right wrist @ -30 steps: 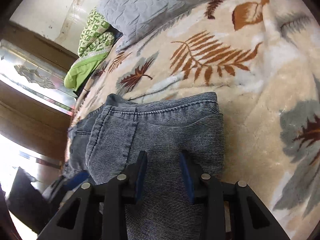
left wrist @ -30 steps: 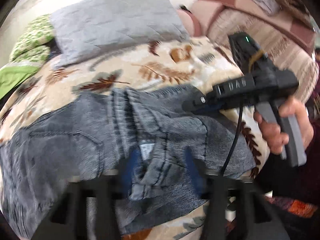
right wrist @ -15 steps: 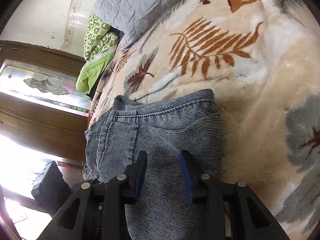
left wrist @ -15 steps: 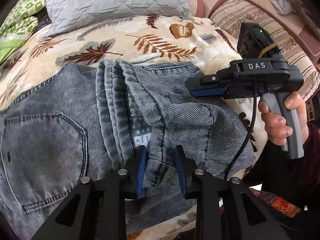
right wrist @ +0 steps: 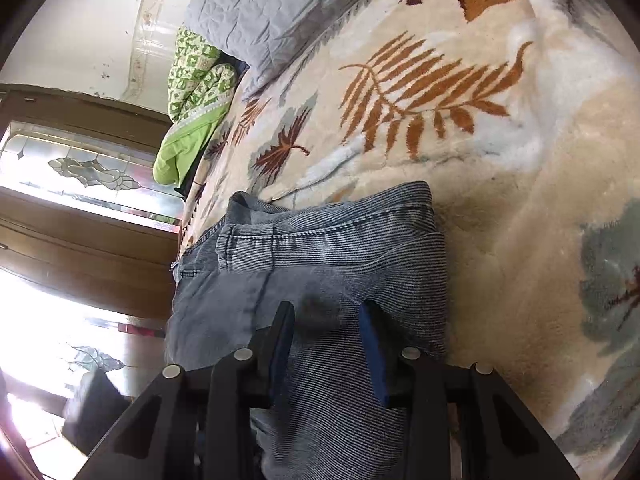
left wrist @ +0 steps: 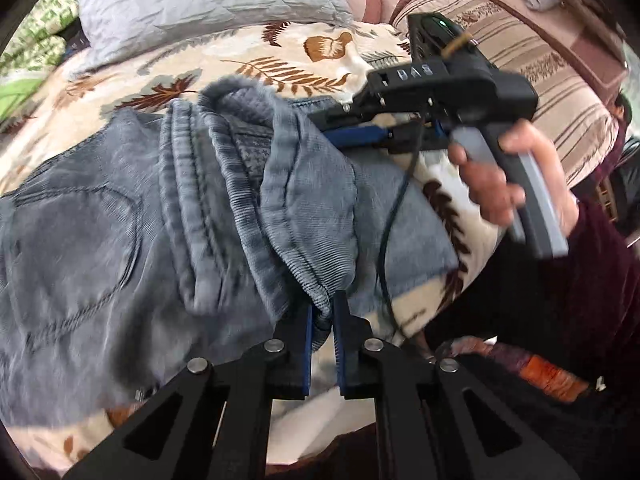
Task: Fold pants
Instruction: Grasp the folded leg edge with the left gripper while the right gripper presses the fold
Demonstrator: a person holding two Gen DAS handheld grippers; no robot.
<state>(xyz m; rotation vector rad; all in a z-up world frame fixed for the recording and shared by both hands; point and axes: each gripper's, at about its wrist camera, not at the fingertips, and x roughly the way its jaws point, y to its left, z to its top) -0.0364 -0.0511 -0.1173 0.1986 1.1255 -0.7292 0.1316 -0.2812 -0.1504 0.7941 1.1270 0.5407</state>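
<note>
Grey-blue jeans [left wrist: 100, 232] lie on a leaf-patterned blanket [left wrist: 288, 60], back pocket up at the left. My left gripper [left wrist: 322, 310] is shut on a bunched fold of the jeans' near edge, and the pinched cloth rises as a ridge toward the waistband. In the left wrist view my right gripper [left wrist: 360, 130], held by a hand [left wrist: 492, 184], reaches in from the right with its tips hidden behind the lifted fold. In the right wrist view the right gripper [right wrist: 324, 314] stands open over the jeans [right wrist: 332, 248], the fabric passing flat under its fingers.
A grey quilted pillow [left wrist: 208, 0] and a green patterned bedcover [right wrist: 196, 92] lie at the head of the bed. A striped brown cover [left wrist: 552, 64] lies at the right. A wooden cabinet with patterned glass [right wrist: 80, 168] stands beside the bed. The blanket's near edge [left wrist: 320, 412] drops off below my left gripper.
My left gripper has closed on the fold of jeans and drawn it up and toward me, so the cloth is bunched. The right gripper has kept its opening and barely moved.
</note>
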